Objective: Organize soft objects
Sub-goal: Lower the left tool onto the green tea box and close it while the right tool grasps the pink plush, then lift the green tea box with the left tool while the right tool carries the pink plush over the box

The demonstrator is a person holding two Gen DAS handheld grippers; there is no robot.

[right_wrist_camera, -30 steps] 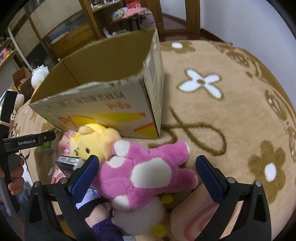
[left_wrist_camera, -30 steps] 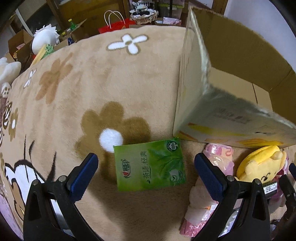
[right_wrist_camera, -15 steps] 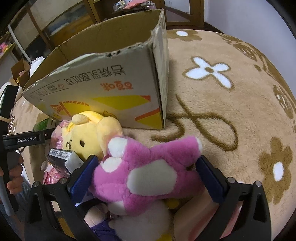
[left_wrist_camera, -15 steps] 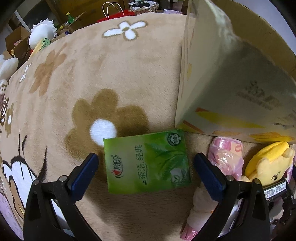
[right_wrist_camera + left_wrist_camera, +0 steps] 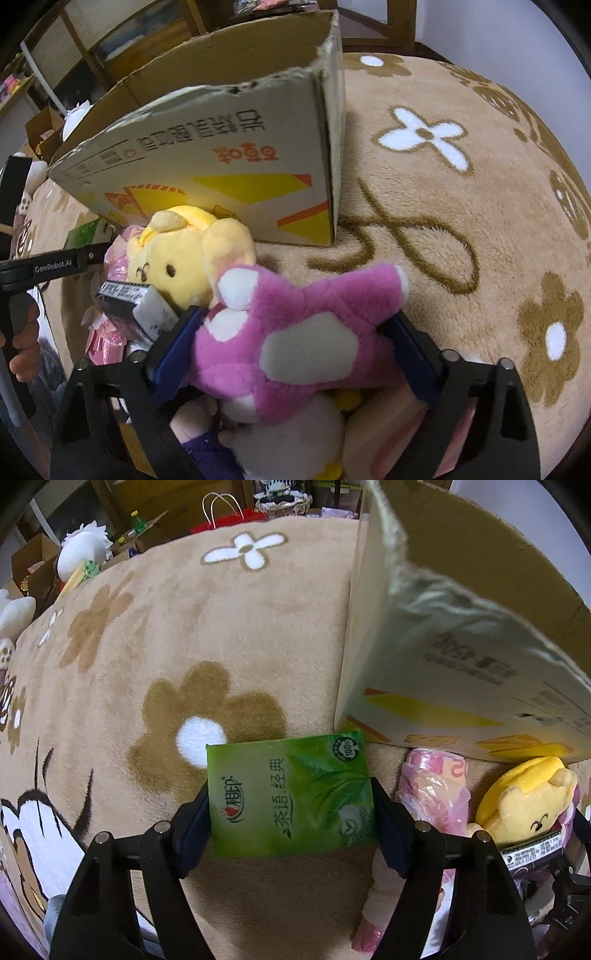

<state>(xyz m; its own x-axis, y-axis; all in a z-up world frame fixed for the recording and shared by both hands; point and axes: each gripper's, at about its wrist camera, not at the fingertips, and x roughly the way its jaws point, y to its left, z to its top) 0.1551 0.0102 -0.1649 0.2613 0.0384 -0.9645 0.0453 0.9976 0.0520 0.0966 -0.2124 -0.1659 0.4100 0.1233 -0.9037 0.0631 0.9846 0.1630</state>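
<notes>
A green tissue pack [image 5: 288,794] lies flat on the flowered rug, between the blue pads of my left gripper [image 5: 290,827]. Its jaws are closing, and both pads touch the pack's short edges. In the right wrist view a pink plush toy [image 5: 295,332] with white patches fills my right gripper [image 5: 295,350]. Those jaws are closing too, and the pads press into the fur on both sides. A yellow plush head [image 5: 184,258] with a card tag [image 5: 136,302] leans against the pink toy's left side.
An open cardboard box [image 5: 461,664] stands just beyond the toys. A pink plastic-wrapped pack [image 5: 432,786] lies between the tissue pack and the yellow plush [image 5: 524,805]. A white plush [image 5: 288,443] lies under the pink one. A hand [image 5: 22,332] holds the left gripper. Clutter lines the rug's far edge.
Both grippers have come down closer to the rug. The left jaws have narrowed onto the tissue pack, and the right jaws have narrowed onto the pink plush.
</notes>
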